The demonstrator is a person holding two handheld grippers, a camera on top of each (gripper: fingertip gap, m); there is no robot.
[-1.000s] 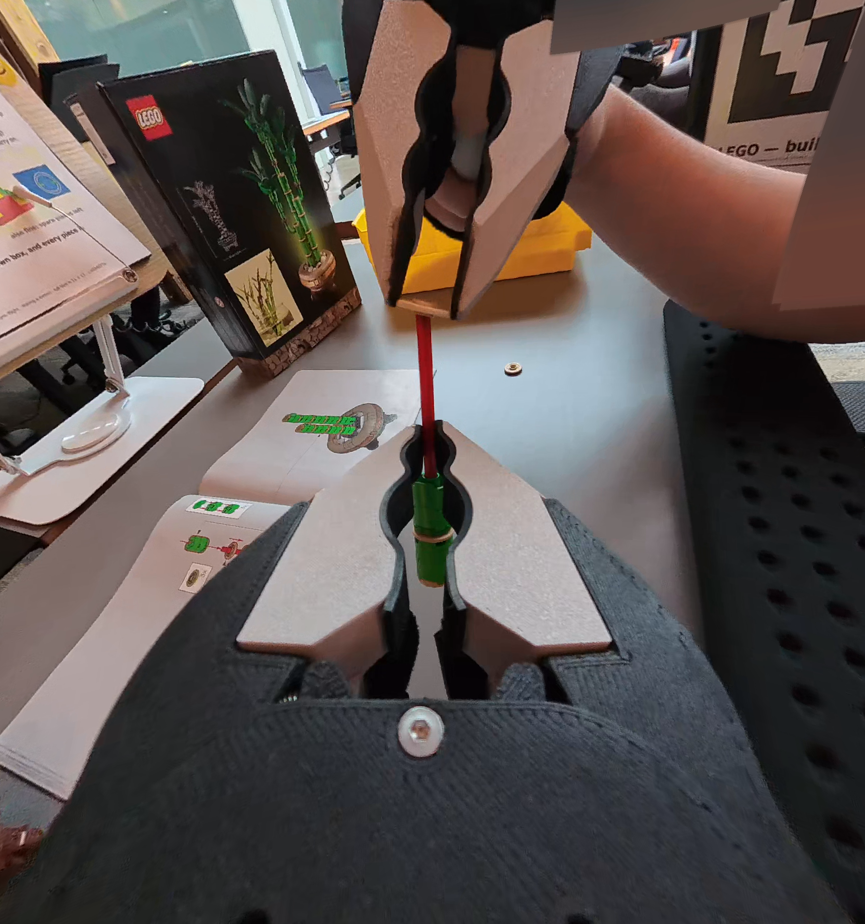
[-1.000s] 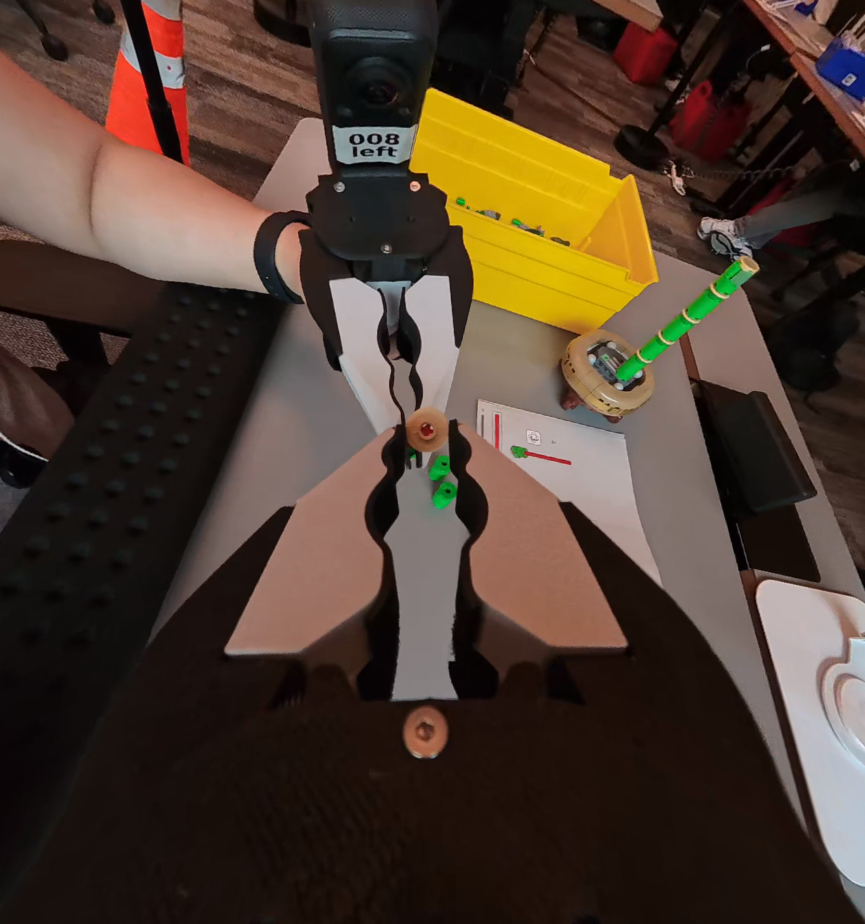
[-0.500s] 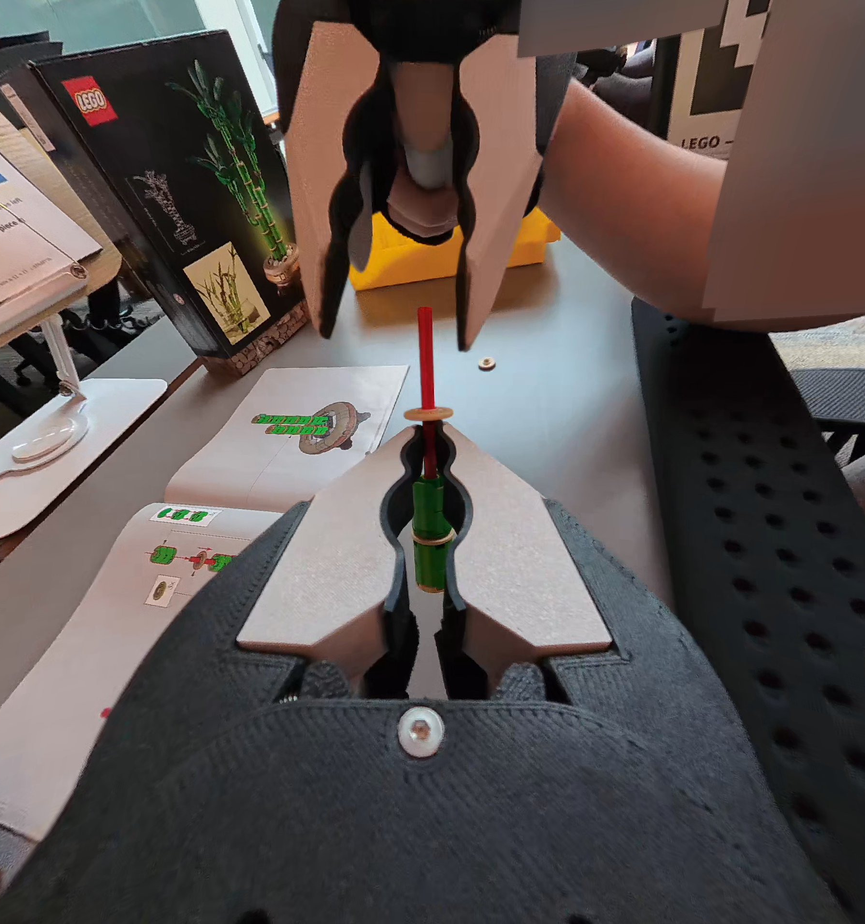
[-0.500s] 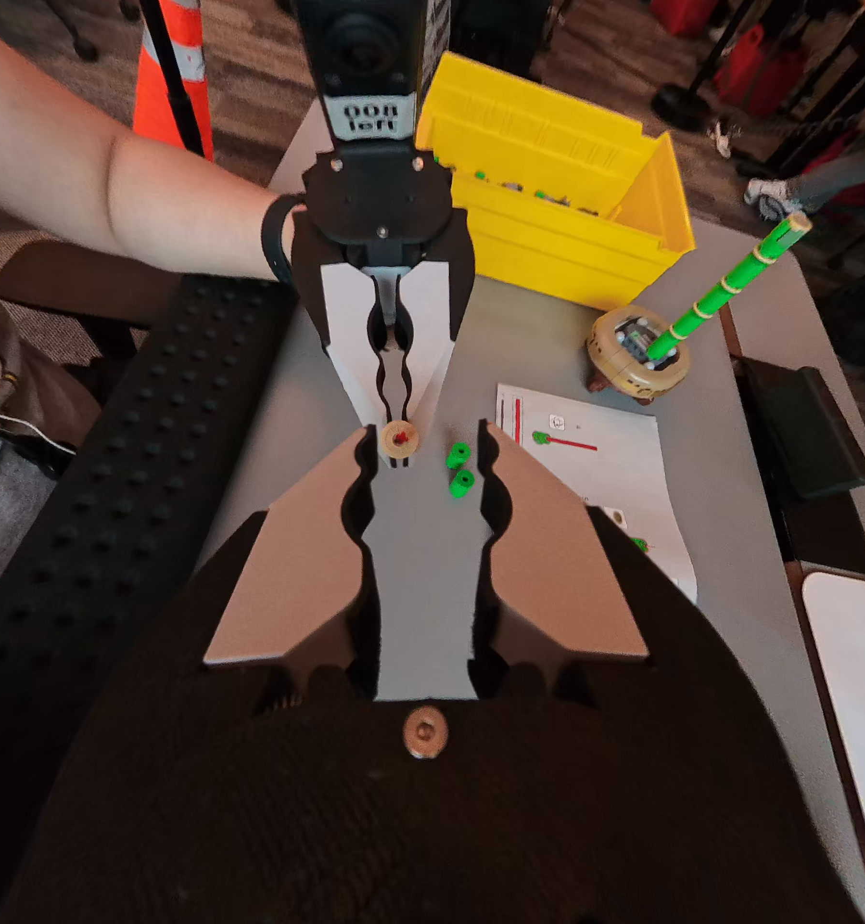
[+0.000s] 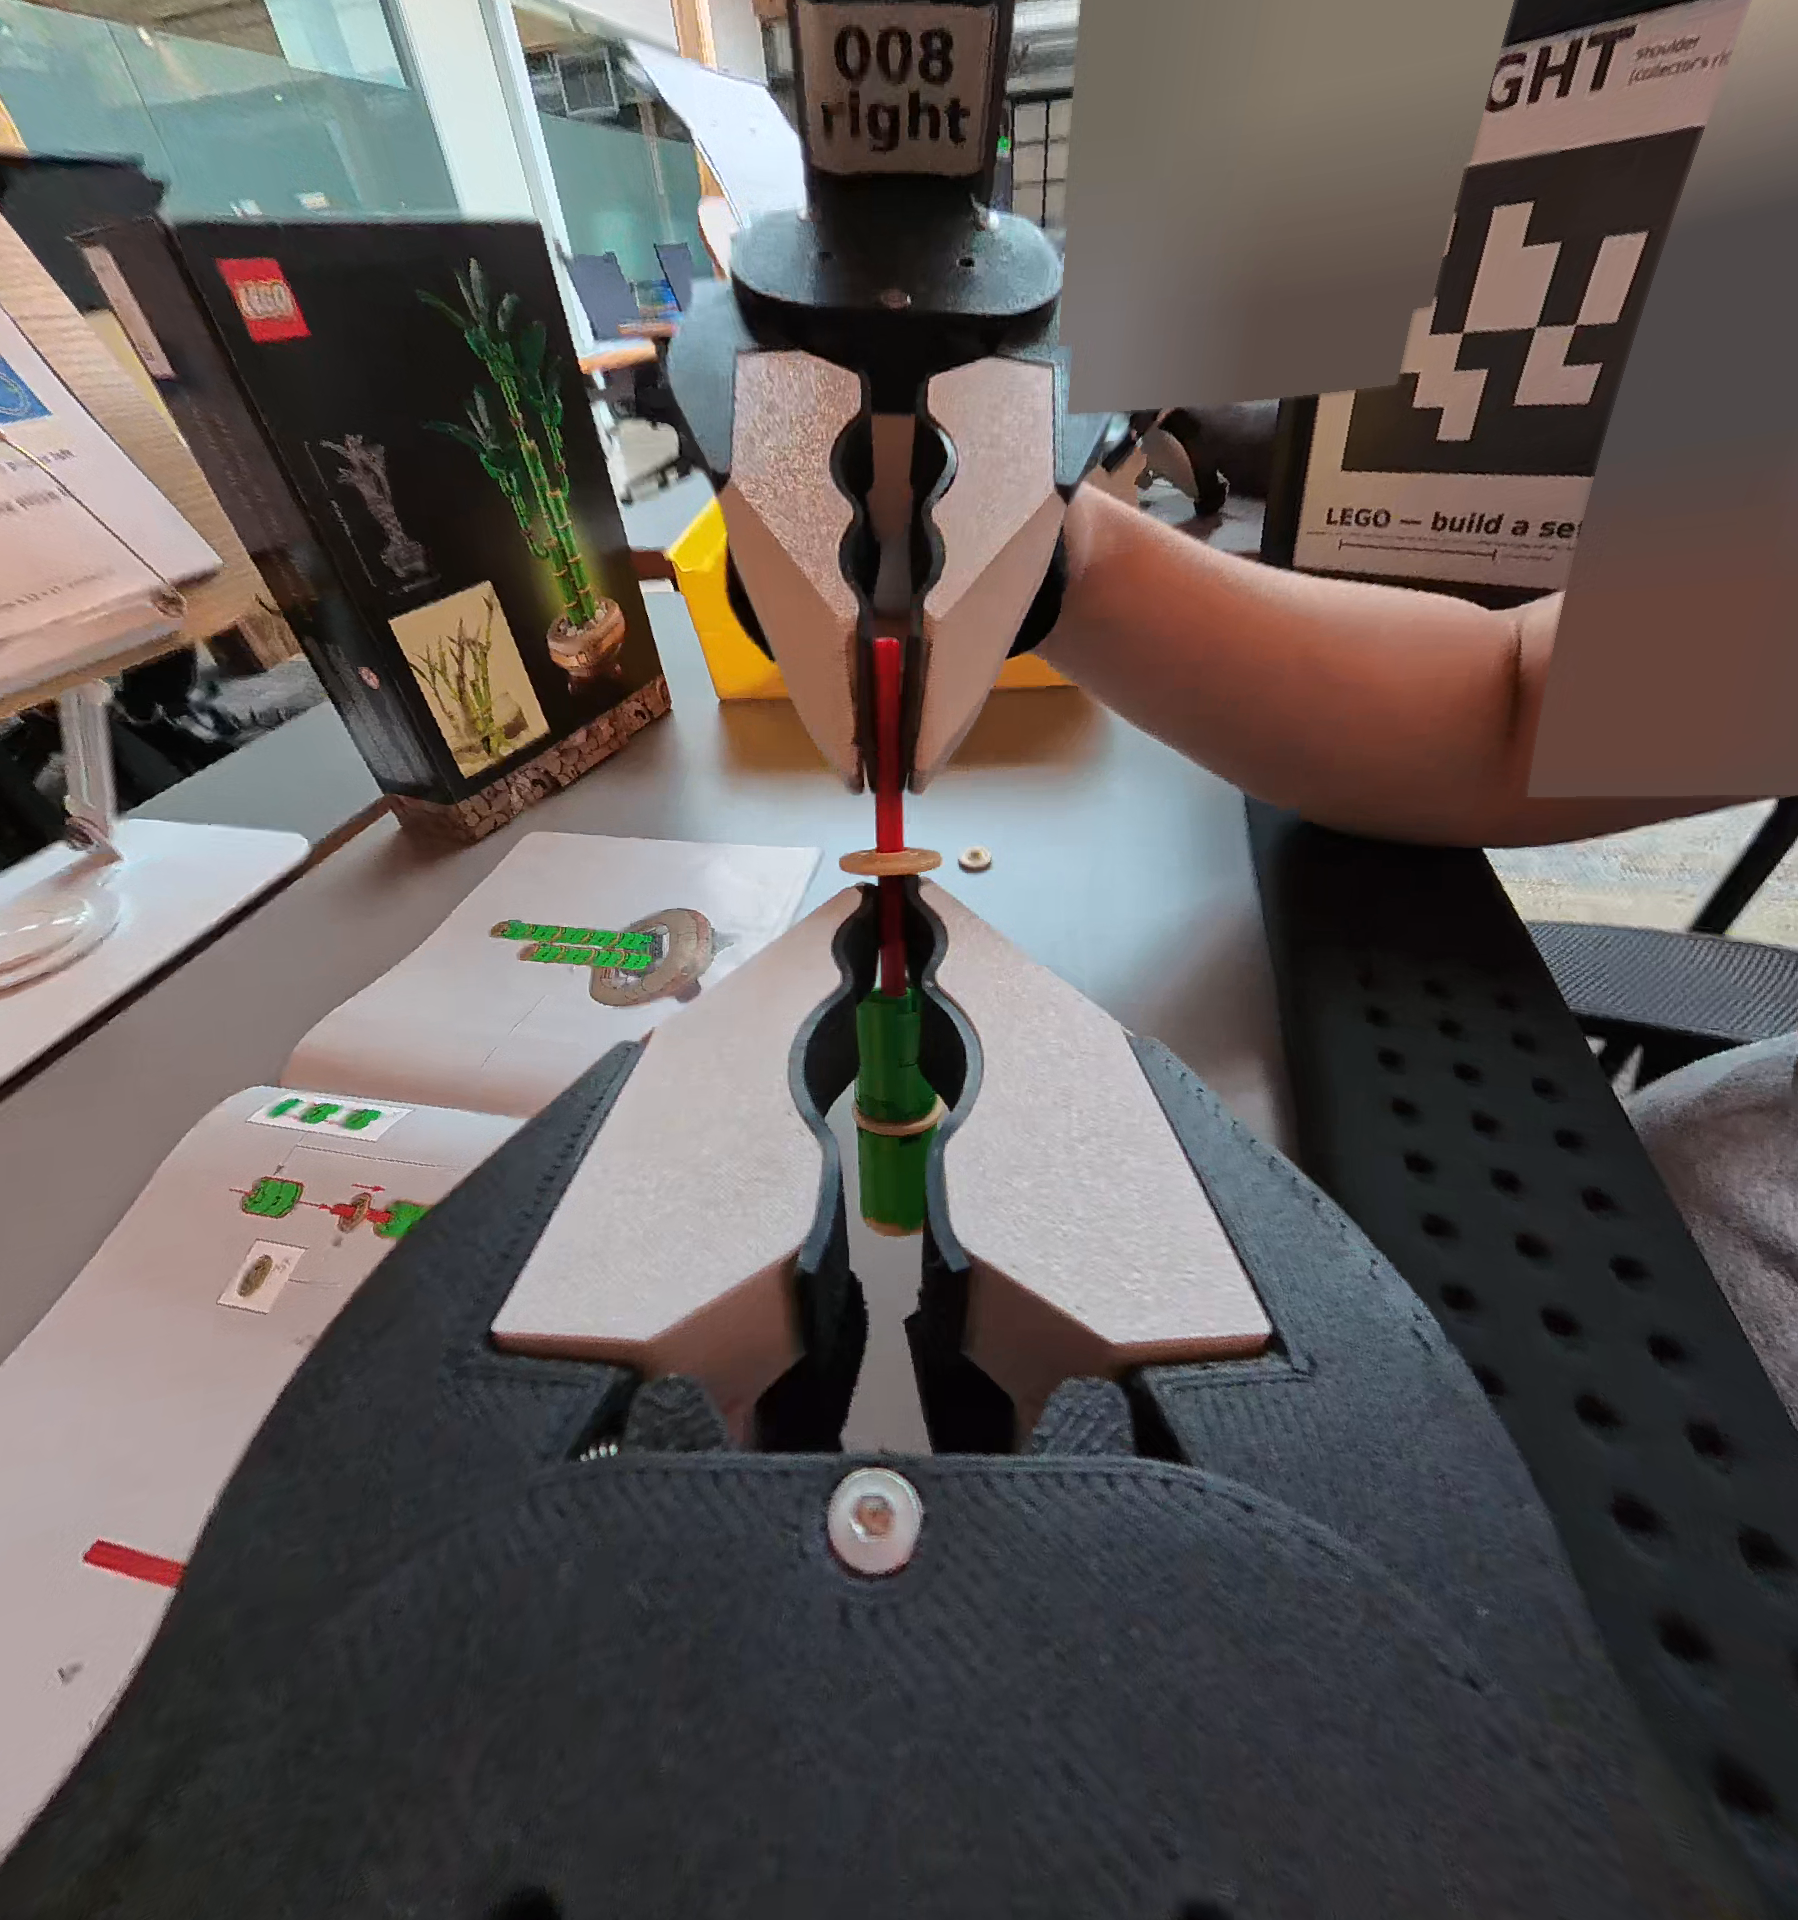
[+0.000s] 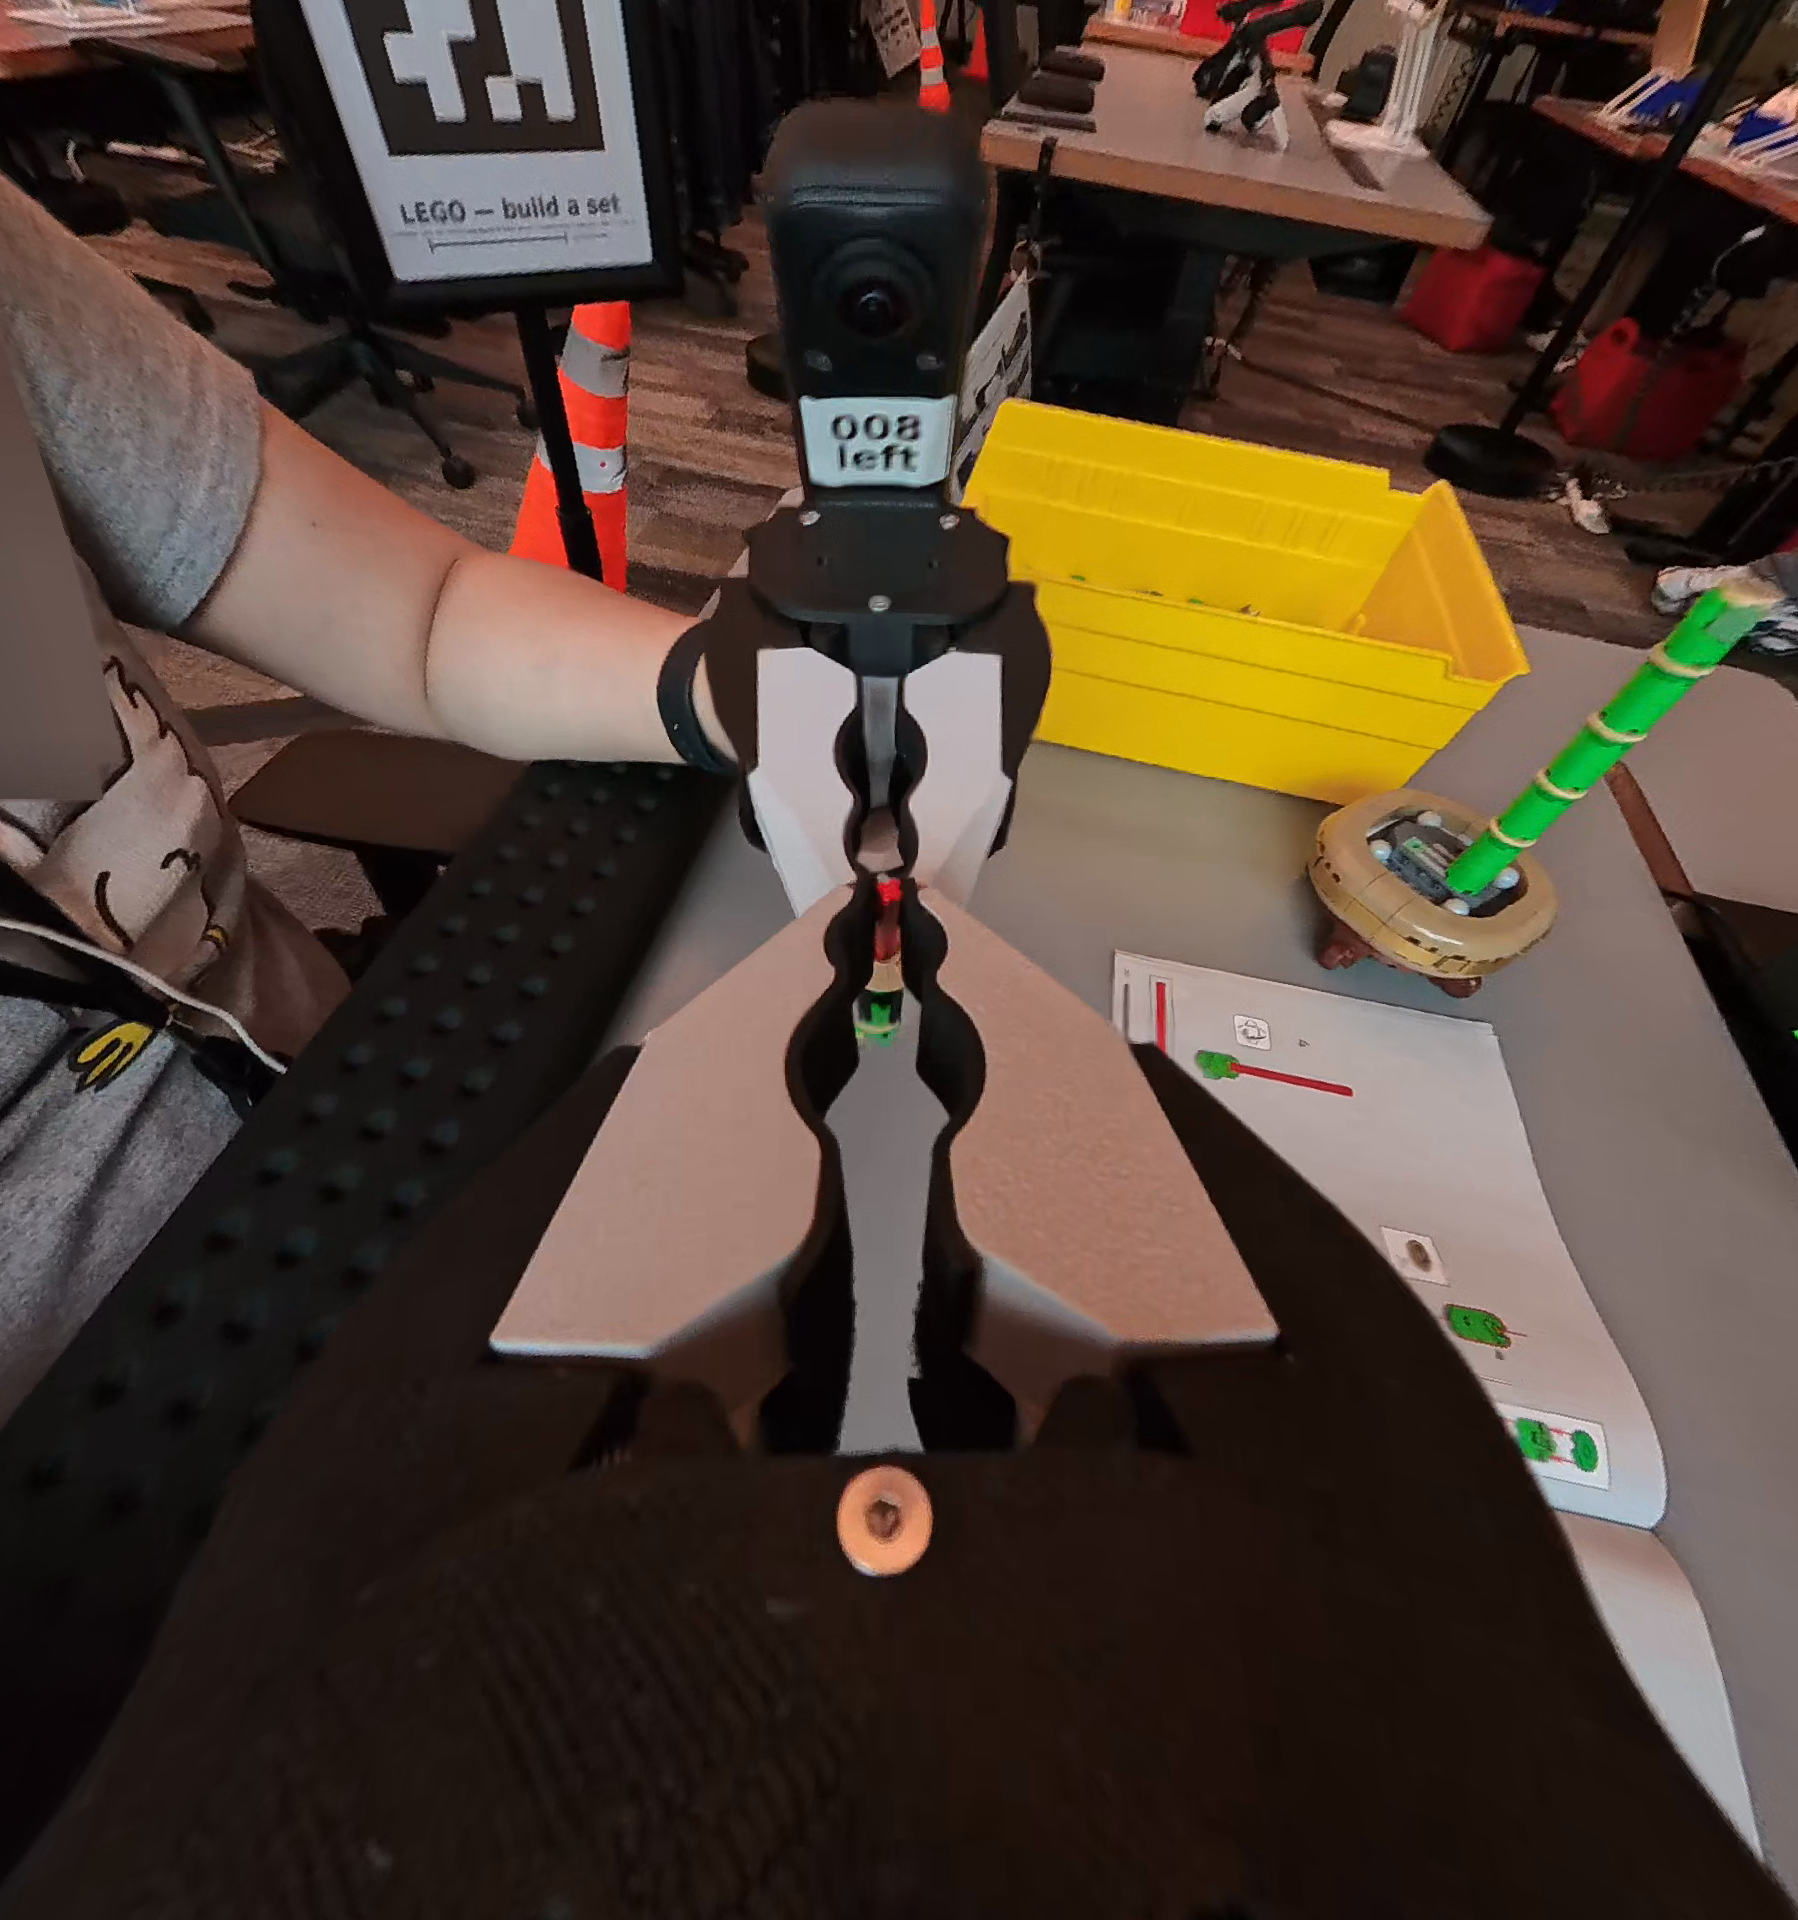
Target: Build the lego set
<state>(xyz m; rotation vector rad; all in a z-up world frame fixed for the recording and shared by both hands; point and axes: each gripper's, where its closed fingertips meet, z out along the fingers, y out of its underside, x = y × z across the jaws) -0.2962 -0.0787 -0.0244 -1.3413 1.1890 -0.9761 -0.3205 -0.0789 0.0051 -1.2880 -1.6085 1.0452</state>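
Observation:
My left gripper (image 5: 887, 896) is shut on a short stack of green bamboo segments (image 5: 890, 1101) threaded on a thin red axle (image 5: 887, 821). The axle sticks out past its fingertips. A tan ring (image 5: 890, 861) sits on the axle just beyond the left tips. My right gripper (image 5: 887, 781) comes from the far side and is shut on the axle's free end. In the right wrist view the right gripper (image 6: 882, 896) pinches the red end, with the left gripper (image 6: 879, 868) facing it. Both are held above the grey table (image 5: 1103, 883).
A second tan ring (image 5: 973, 858) lies on the table. An open instruction booklet (image 5: 521, 997) lies left and a set box (image 5: 396, 499) behind it. A yellow bin (image 6: 1238, 644) and a tan pot (image 6: 1394, 914) with a green stalk (image 6: 1591, 748) stand beyond. A black perforated panel (image 5: 1560, 1247) runs along the side. Both grippers' tips are close together, under 4 cm apart.
My right gripper let go of the tan ring on the axle, opened, then shut on the axle's free end. The ring has slid down to my left fingertips.

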